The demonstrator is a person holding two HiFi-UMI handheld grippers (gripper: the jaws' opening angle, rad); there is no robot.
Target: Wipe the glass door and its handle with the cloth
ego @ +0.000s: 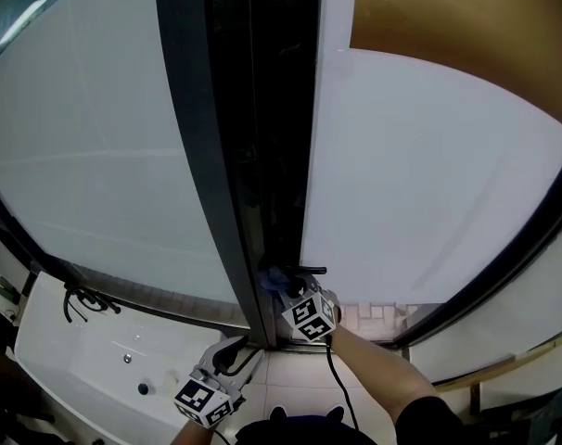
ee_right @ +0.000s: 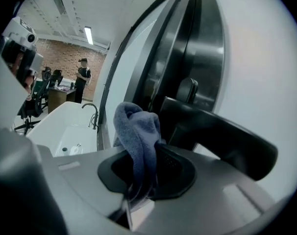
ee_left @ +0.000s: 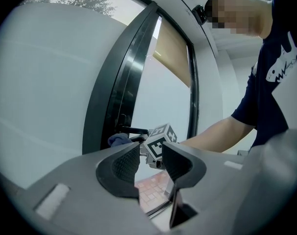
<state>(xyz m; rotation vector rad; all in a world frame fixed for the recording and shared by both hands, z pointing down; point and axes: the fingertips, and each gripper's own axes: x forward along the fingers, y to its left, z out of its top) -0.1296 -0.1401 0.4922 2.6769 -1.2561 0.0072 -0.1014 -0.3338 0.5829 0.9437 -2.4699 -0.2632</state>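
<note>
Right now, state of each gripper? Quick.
Left gripper: open, nothing between its jaws.
Right gripper: closed on the blue terry cloth.

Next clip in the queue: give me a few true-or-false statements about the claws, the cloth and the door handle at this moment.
1. The right claw is shut on the blue cloth. True.
2. The left claw grips the door handle. False: it is open and empty, held back from the door.
3. The cloth is up close to the dark handle. True.
4. The white bathtub is on the person's right. False: it lies on the left, on the left claw's side.
</note>
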